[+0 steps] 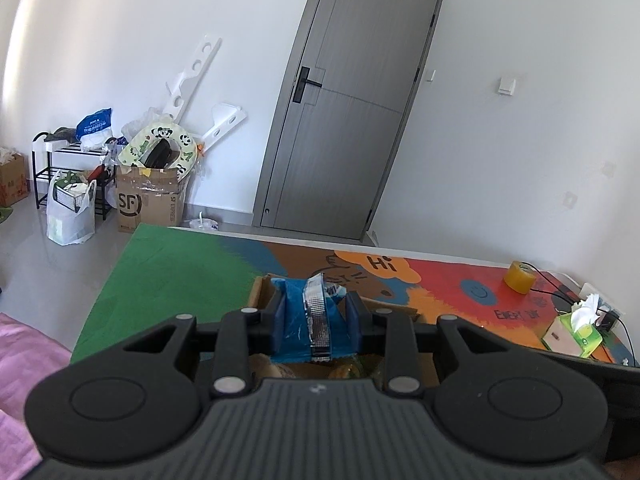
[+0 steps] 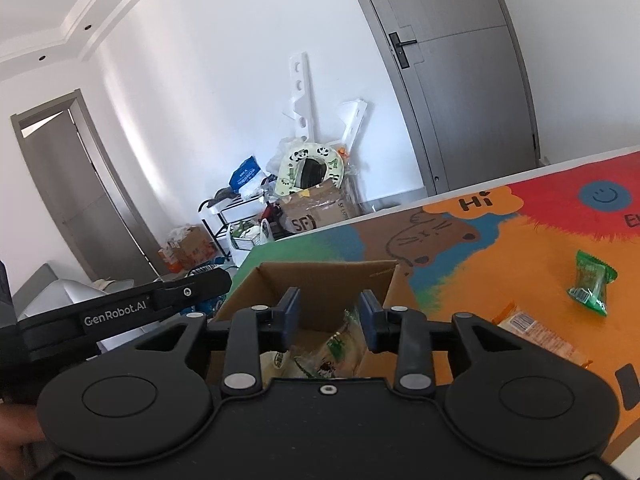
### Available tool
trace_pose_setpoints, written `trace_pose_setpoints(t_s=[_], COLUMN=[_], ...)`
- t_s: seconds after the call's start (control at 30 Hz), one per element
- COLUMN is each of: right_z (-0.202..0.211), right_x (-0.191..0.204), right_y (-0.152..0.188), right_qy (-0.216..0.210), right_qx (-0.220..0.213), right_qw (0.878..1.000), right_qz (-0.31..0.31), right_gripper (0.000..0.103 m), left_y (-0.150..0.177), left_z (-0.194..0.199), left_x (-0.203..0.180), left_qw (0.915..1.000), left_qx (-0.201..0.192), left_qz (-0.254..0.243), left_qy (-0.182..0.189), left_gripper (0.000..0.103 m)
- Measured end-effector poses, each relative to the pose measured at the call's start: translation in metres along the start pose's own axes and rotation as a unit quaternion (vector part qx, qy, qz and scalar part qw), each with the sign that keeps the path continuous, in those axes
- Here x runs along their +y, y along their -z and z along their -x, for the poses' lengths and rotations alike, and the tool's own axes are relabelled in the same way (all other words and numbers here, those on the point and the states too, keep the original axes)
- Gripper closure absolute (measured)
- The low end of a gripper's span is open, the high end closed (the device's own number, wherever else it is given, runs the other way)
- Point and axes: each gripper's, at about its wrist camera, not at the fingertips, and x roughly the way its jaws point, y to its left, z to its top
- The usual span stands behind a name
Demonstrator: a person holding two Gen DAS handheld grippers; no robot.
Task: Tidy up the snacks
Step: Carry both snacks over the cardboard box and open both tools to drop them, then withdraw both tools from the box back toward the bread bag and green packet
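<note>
Colourful table [image 1: 168, 272], left gripper [image 1: 316, 316] fingers clamping blue packet [image 1: 298, 320] seemingly lengthwise, right gripper [image 2: 330, 316] fingers apart.

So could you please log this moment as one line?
left gripper: shut on blue snack packet | right gripper: open over cardboard box

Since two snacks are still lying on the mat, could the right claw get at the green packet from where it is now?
Probably yes: the right claw is open and empty above the cardboard box, and the green packet lies on bare mat to its right, nothing between.
</note>
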Motion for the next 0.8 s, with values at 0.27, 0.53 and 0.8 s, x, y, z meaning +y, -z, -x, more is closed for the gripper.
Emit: trace_pose_setpoints(t_s=[0.27,0.53,0.8], right_z=[0.006,0.018,0.027], right_x=[-0.013,-0.027,-0.037], right_y=[0.001,0.003,0.008], right_qy=[0.007,0.016,0.015], right_qx=[0.002,-0.003,-0.004], right_qw=[1.0,0.999,0.999], right_qz=[-0.022,-0.036,-0.051], right_gripper=[0.068,0.065,0.061], left_y=[-0.005,-0.007,-0.001], left_z=[-0.013,-0.017,-0.004], left_x=[-0.009,-0.015,-0.017], left_qw=[0.9999,0.9999,0.9998], left_qx=[0.01,0.013,0.014], left_qz=[-0.008,-0.002,0.001], left_qy=[0.009,-0.002,-0.011], left_gripper=[0.073,0.056,0.052])
